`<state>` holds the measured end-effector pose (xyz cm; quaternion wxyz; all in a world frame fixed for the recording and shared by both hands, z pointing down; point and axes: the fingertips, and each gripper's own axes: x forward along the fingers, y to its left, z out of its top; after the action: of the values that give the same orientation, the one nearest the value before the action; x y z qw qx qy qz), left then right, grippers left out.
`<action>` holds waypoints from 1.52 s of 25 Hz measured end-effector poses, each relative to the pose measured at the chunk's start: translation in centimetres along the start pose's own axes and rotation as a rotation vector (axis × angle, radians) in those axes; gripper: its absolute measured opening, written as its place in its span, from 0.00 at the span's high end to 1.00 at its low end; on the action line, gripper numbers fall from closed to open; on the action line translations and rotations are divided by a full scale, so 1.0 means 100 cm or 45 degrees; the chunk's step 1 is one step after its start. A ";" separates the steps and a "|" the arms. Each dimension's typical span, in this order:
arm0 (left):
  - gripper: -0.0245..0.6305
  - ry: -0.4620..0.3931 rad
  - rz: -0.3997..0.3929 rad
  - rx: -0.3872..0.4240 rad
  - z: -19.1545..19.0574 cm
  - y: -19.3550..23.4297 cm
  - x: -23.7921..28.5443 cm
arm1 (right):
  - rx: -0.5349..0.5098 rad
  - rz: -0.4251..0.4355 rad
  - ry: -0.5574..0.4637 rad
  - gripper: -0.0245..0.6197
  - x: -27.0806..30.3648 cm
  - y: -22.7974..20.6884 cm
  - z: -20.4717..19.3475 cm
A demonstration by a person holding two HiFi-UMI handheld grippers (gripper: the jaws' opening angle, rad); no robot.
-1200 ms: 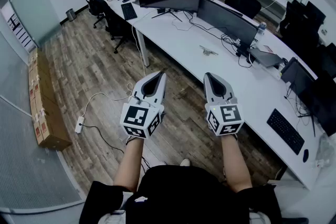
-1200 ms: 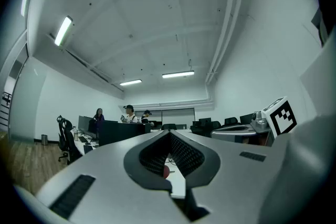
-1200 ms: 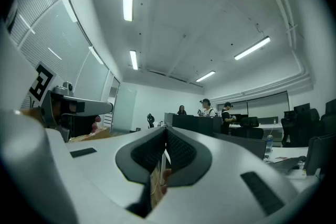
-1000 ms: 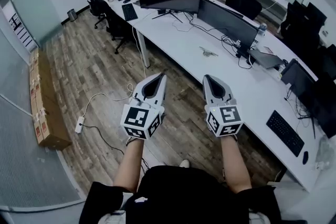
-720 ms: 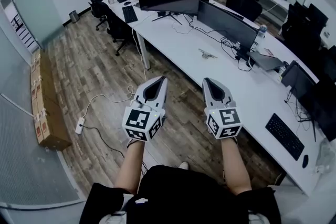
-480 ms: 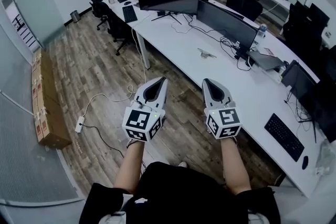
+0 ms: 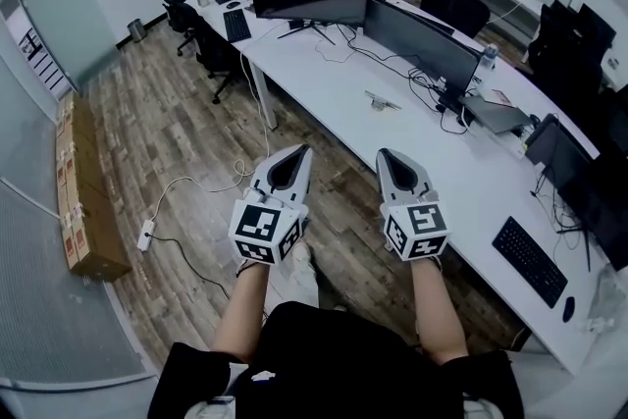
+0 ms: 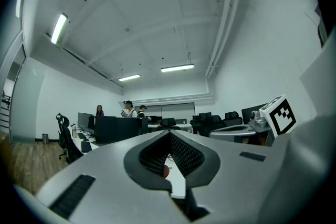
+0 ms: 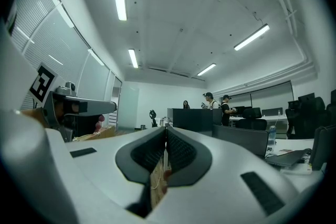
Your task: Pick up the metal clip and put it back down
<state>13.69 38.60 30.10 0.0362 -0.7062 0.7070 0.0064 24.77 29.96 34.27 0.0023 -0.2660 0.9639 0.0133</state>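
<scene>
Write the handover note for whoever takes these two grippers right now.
Left gripper: shut, empty, held level over the wooden floor.
Right gripper: shut, empty, level beside it, by the near edge of the white desk.
Metal clip: lying on the desk ahead of both grippers, well apart from them, in front of the monitors.
Done: nothing, the clip is untouched.
Left: move up to the desk, open one gripper, pick up the clip, then put it back down.

We hold the left gripper (image 7: pixel 297 152) and right gripper (image 7: pixel 386 155) level, side by side, forearms (image 7: pixel 245 307) extended forward. Both pairs of fingers (image 8: pixel 156 153) are pressed together, empty.
</scene>
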 end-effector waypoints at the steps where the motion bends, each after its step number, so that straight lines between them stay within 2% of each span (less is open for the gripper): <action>1: 0.94 -0.002 0.000 -0.003 -0.001 0.003 0.004 | -0.003 0.000 0.001 0.93 0.005 -0.002 -0.001; 11: 0.94 -0.011 -0.022 -0.017 -0.007 0.055 0.067 | -0.014 -0.013 0.019 0.93 0.079 -0.027 -0.006; 26: 0.94 -0.002 -0.098 -0.040 -0.007 0.188 0.182 | -0.021 -0.076 0.053 0.93 0.244 -0.053 0.001; 38: 0.94 -0.014 -0.153 -0.062 -0.012 0.281 0.230 | -0.039 -0.133 0.061 0.93 0.343 -0.048 0.002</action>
<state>-14.43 15.68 28.72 0.0232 -0.7479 0.6629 0.0251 -2.22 8.30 33.60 -0.0241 -0.3161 0.9482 0.0216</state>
